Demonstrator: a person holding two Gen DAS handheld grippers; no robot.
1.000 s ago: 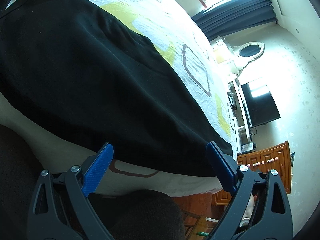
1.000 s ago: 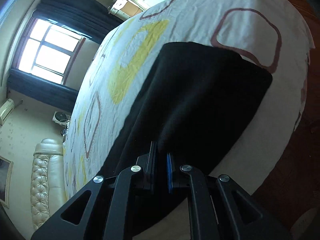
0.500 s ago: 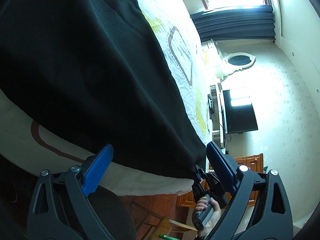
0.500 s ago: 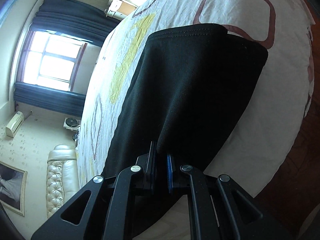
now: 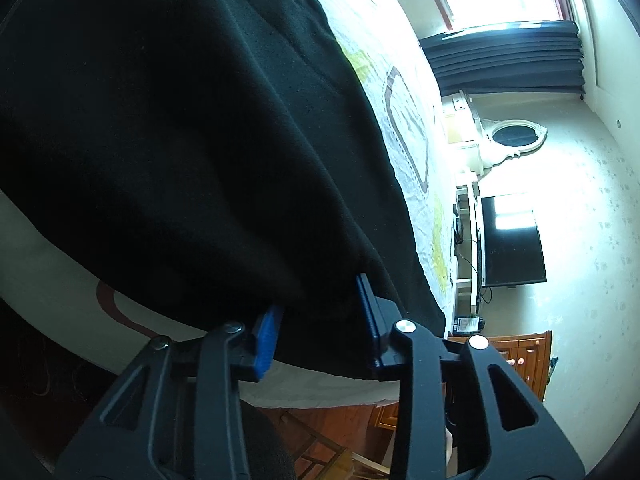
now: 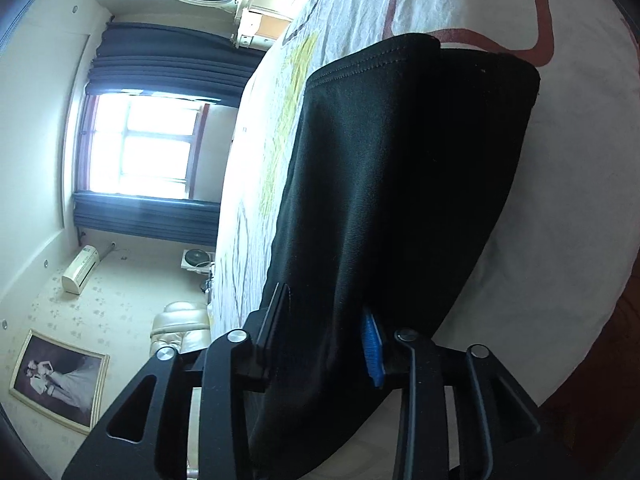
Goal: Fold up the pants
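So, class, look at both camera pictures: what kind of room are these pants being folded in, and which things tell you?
Most likely a home bedroom. The black pants lie on a bed with a patterned bedspread, an oval-mirrored dressing table stands by the curtained window, and a framed portrait hangs on the wall.

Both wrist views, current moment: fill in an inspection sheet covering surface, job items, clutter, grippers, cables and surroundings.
Surface: bed, white patterned cover, wrinkled.
Job's things: black pants lying on the bed, near end at the bed's edge.
Clutter: nothing seen on the bed.
Grippers: left gripper jaws closing, pants fabric between them; right gripper jaws opening, pants fabric between them.
Cables: thin wires by the television.
Surroundings: window, dark curtains, oval mirror, wooden cabinet, air conditioner, framed picture.
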